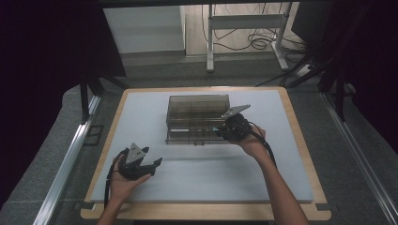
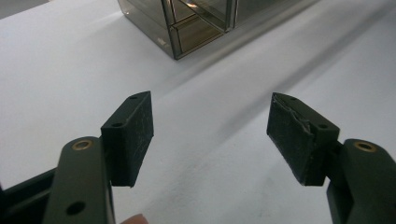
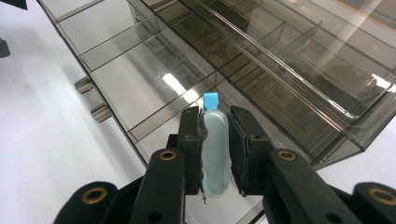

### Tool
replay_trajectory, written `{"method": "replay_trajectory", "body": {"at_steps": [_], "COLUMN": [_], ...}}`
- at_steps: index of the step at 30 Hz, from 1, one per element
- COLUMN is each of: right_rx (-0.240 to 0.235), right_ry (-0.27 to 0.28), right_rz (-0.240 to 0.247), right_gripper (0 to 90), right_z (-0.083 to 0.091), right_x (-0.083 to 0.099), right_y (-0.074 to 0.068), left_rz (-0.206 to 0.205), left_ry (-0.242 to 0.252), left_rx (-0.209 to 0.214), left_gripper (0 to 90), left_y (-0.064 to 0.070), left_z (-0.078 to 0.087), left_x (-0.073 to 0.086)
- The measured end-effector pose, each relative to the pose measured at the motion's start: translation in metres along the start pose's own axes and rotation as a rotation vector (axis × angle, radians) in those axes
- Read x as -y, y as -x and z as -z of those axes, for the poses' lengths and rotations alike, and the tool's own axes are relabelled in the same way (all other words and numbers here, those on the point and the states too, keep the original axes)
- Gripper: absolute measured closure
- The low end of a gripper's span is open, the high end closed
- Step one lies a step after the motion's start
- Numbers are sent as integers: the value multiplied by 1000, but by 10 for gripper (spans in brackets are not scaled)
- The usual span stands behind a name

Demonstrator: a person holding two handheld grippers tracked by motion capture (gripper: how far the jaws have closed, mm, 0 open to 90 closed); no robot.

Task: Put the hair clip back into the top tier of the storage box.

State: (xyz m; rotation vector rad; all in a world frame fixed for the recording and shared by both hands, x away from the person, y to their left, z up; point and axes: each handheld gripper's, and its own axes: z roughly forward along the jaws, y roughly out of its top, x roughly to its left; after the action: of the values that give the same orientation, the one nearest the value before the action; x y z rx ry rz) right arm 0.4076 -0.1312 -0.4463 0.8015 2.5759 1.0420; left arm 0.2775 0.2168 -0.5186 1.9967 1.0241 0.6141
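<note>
A smoky clear plastic organizer box (image 1: 197, 117) stands on the white mat, its lower drawer pulled out toward the person. My right gripper (image 3: 216, 135) is shut on a small pale vial with a blue cap (image 3: 214, 149), held over the open drawer's divided compartments (image 3: 135, 88). In the high view the right gripper (image 1: 220, 131) hovers at the drawer's right front corner. My left gripper (image 1: 155, 164) rests low over the mat at the front left, open, with nothing between its pads (image 2: 130, 135). The box corner (image 2: 187, 32) lies ahead of it.
The white mat (image 1: 202, 178) lies on a wooden board (image 1: 300, 131) with grey table around it. Metal rails (image 1: 65, 164) run along both sides. A stand's legs and loose cables (image 1: 258, 42) sit on the floor beyond the table.
</note>
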Motion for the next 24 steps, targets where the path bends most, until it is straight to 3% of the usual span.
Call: {"method": "replay_trajectory", "body": {"at_steps": [15, 24], "right_rx": [-4, -16], "right_ry": [27, 94], "right_rz": [-1, -20], "right_gripper": [685, 652], "right_z": [10, 23], "right_x": [-1, 4], "right_y": [-2, -6], "left_rz": [0, 3], "left_ry": [-2, 0], "left_rx": [1, -1], "left_gripper": [325, 325], "left_y": [0, -1], "left_z": [0, 0], "left_x": [0, 0]}}
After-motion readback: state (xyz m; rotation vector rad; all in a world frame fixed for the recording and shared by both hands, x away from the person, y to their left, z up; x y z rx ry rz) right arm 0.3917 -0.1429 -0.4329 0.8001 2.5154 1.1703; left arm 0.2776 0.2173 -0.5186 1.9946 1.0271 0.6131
